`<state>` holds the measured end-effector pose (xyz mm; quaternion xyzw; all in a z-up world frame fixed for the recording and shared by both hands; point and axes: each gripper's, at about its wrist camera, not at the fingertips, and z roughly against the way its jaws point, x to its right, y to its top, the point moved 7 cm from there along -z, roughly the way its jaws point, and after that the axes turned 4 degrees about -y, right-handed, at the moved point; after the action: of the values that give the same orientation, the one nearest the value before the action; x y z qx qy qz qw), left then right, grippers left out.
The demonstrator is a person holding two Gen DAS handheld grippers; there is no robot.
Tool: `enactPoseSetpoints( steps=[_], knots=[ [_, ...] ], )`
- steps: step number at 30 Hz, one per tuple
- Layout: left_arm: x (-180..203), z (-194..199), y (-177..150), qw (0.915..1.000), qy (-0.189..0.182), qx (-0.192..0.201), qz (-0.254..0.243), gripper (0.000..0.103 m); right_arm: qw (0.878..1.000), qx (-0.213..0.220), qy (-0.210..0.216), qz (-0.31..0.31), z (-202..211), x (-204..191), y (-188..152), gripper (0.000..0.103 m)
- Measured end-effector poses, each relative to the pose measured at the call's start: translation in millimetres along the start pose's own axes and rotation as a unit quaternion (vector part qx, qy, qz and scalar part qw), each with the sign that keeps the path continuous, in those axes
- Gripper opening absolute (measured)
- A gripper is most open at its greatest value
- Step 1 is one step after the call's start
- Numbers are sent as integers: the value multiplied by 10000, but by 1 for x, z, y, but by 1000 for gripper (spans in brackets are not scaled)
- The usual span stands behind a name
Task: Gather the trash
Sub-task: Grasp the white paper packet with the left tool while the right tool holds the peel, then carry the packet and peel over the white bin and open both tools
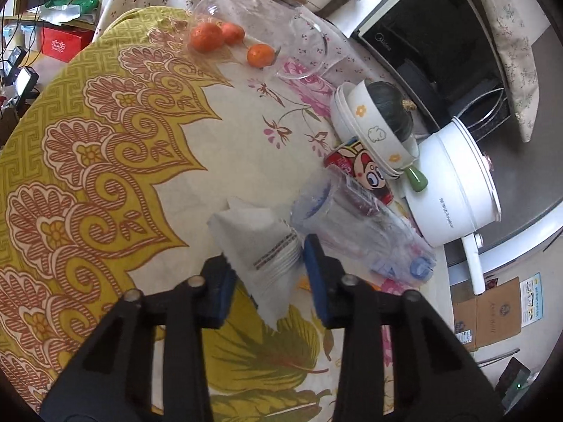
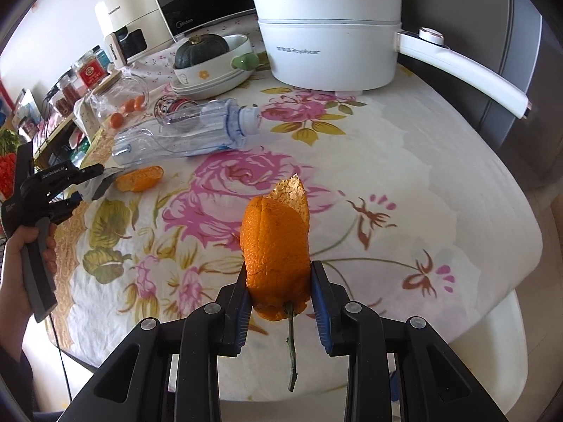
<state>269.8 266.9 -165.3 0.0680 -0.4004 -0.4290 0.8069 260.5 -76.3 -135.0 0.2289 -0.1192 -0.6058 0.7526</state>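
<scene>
My left gripper is shut on a crumpled white napkin and holds it just above the tablecloth. My right gripper is shut on a large piece of orange peel with a green stem, lifted over the table. An empty clear plastic bottle lies on its side, also in the left wrist view. A red drink can lies beside it. A second piece of orange peel lies on the cloth next to the left gripper.
A white electric pot with a long handle stands at the back. Stacked bowls hold a dark squash. A glass jar lies on its side with three tangerines near it. A microwave stands behind.
</scene>
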Motion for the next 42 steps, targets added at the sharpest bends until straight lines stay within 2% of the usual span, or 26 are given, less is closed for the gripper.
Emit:
enactPoseSetpoints(
  steps=[2,6,16,22,26,32,42],
  knots=[
    [5,5,-3,9999,-64,-3,-121,26,10000,30,-28,19,6,4,-2,32],
    [15,21,-14,9992,-148,-31,-381,21,9999,121,-47,16,20,12,-6,32],
    [39,60,-57,9957,-77,-208,-901,21,9995,304,-20,-32,60,30,-19,32],
    [64,75,-87,9930,-239,-329,-1110,21,9992,367,2,-147,80,45,-30,32],
    [83,79,-106,9900,-479,-402,-1263,21,9989,426,8,-189,94,54,-38,32],
    [119,74,-137,9811,-868,-691,-1583,21,9988,423,-43,-262,106,71,-51,32],
    [183,60,-191,9573,-1252,-1159,-2333,21,9976,241,-303,-567,110,114,-81,32]
  ],
)
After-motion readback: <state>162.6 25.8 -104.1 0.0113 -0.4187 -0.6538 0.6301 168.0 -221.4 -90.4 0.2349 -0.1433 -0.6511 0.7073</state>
